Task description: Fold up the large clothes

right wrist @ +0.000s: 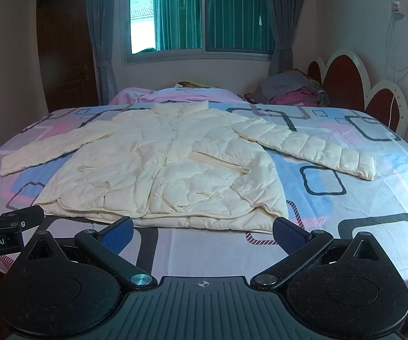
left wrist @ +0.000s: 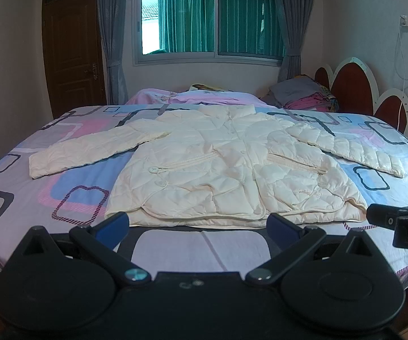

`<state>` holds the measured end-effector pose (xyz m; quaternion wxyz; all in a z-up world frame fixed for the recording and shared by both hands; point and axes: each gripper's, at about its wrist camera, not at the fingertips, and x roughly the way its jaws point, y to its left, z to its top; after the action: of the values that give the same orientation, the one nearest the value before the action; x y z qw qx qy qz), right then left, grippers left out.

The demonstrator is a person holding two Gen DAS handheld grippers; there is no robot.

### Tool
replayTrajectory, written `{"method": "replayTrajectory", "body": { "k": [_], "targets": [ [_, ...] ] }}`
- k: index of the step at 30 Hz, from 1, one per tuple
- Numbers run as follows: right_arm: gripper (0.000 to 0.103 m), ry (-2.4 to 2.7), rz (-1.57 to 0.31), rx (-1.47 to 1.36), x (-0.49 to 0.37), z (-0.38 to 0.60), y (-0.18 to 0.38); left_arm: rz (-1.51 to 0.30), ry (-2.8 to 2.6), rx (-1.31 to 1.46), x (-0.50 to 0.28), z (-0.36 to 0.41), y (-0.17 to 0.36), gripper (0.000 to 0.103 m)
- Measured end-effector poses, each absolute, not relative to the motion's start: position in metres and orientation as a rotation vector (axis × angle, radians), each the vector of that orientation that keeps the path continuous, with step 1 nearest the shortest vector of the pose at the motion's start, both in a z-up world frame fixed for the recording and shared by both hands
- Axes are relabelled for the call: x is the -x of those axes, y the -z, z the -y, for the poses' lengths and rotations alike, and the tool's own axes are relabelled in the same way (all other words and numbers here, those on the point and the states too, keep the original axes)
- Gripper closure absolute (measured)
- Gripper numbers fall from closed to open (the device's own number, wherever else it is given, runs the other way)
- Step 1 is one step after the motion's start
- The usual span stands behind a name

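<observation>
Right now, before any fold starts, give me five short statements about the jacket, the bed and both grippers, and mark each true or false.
1. The cream jacket lies flat with both sleeves spread outward. True.
2. The left gripper is clamped on the jacket's hem. False: it is open, short of the hem, holding nothing.
3. The right gripper is open and empty. True.
4. The jacket rests on a plain white sheet. False: the bedsheet is patterned with pink, blue and dark rounded squares.
5. A pile of folded clothes sits near the headboard. True.
</observation>
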<state>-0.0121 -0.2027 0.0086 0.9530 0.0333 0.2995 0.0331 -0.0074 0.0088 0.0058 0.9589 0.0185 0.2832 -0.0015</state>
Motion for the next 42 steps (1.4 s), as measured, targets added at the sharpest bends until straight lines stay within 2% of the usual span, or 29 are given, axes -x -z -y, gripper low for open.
{"method": "replayTrajectory", "body": {
  "k": [17,29,37,42],
  "targets": [
    [0.000,0.096,-0.540,-0.082,-0.017,0.220,-0.008,-0.570,0.025,0.030,-0.022,-0.026,-0.006,0.000],
    [0.000,0.193,-0.522,-0.231,-0.097,0.267,-0.007,-0.553,0.172,0.156,-0.124,-0.039,0.000,0.000],
    [0.000,0.303,-0.520,-0.274,-0.143,0.284,-0.007,-0.547,0.231,0.114,-0.191,-0.040,0.005,0.000],
    [0.000,0.364,-0.509,-0.320,-0.164,0.305,-0.004,-0.549,0.253,0.132,-0.225,-0.038,0.016,0.005]
  ]
}}
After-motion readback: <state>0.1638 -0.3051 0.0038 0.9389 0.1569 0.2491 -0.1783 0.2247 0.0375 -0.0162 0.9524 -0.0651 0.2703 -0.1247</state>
